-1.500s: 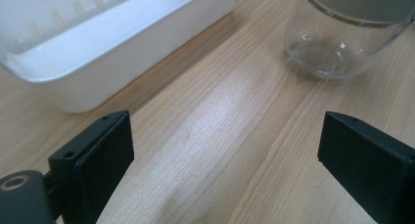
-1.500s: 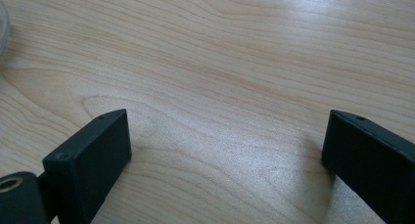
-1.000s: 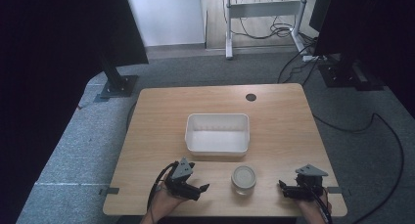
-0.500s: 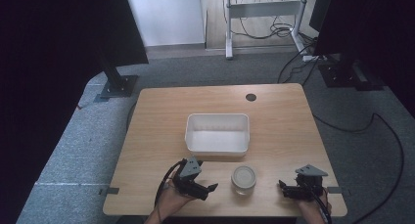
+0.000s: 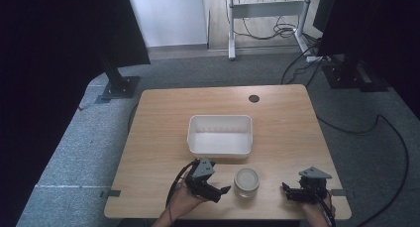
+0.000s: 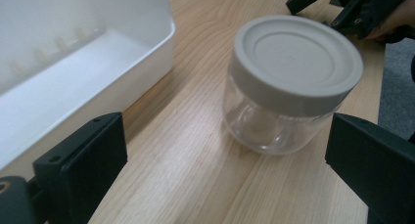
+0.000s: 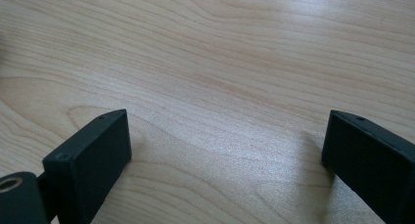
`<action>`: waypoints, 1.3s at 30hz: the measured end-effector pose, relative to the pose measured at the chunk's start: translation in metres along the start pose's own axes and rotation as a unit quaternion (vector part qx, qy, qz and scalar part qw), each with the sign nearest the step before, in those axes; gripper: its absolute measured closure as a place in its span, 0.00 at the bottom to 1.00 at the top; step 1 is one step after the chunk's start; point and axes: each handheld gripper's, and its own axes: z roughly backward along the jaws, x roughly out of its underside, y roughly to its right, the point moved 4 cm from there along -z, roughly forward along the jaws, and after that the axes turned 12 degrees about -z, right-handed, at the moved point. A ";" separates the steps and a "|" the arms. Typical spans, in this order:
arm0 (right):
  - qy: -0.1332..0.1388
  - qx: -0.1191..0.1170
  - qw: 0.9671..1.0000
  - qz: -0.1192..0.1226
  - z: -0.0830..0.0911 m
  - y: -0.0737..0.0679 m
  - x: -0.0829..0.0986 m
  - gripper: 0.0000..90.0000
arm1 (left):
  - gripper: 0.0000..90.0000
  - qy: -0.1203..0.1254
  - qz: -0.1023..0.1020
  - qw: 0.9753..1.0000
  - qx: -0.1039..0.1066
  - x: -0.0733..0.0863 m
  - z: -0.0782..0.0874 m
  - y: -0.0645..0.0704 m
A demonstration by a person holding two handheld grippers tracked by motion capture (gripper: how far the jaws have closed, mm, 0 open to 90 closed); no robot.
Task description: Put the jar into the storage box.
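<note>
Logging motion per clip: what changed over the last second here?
The left gripper moved right along the table's near edge toward the jar, jaws open, not touching it. Nothing was grasped or released. The jar, white bin and right gripper stayed put.

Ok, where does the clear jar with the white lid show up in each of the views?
High view: the jar stands near the table's near edge, just in front of the white tray.
Left gripper view: the jar is right of centre, ahead of the open jaws.
Right gripper view: not in it, just bare tabletop.
Shared landmark: the white tray.
</note>
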 end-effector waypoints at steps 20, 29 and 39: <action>0.000 0.001 1.000 0.000 0.000 0.000 0.000 0.04 | 0.02 0.007 -0.021 0.999 0.027 -0.015 -0.032 0.021; 0.000 0.001 1.000 0.000 0.000 0.000 0.000 0.04 | 0.02 0.002 -0.032 0.999 0.037 -0.022 -0.046 0.027; 0.000 0.001 1.000 0.000 0.000 0.000 0.000 0.04 | 0.02 -0.011 -0.042 0.998 0.035 -0.023 -0.061 0.033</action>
